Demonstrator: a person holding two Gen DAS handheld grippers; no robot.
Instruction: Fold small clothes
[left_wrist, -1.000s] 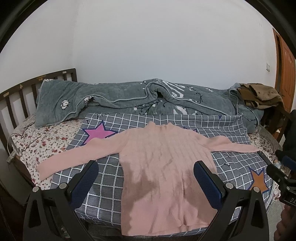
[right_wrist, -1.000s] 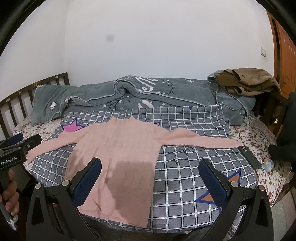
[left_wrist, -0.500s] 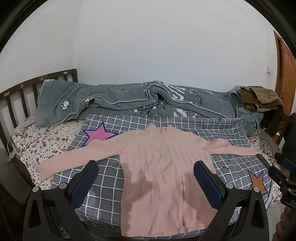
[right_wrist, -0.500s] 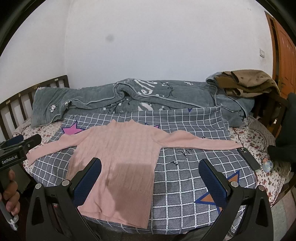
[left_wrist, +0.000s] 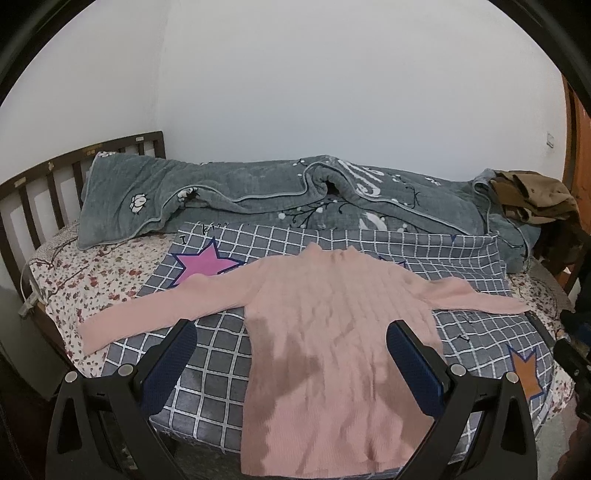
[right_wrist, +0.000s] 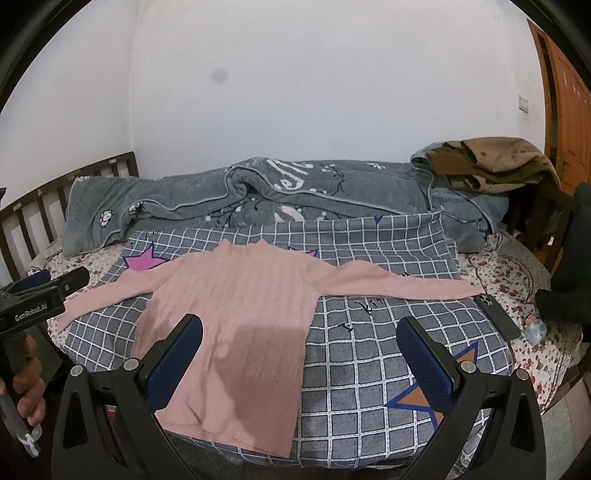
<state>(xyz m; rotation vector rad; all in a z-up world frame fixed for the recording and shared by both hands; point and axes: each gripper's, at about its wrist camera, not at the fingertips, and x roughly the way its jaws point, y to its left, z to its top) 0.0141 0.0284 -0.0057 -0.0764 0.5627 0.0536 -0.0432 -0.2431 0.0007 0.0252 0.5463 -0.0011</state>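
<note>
A pink ribbed long-sleeved sweater (left_wrist: 332, 332) lies flat, front up, on a grey checked cloth (left_wrist: 207, 354), both sleeves spread out sideways. It also shows in the right wrist view (right_wrist: 240, 314). My left gripper (left_wrist: 291, 365) is open and empty, hovering above the sweater's hem at the near bed edge. My right gripper (right_wrist: 299, 360) is open and empty, above the sweater's right hem side and the checked cloth (right_wrist: 369, 362). The left gripper's side also shows at the left of the right wrist view (right_wrist: 40, 291).
A rumpled grey quilt (left_wrist: 295, 199) lies along the back of the bed. Brown clothes (right_wrist: 495, 162) are piled at the right. A dark phone (right_wrist: 496, 317) and a small bottle (right_wrist: 535, 328) lie on the floral sheet (left_wrist: 74, 280). A wooden headboard (left_wrist: 44, 184) stands at left.
Both wrist views have tilted slightly, so the bed and sweater sit a little lower in frame. The sweater has not moved and both grippers stay open.
</note>
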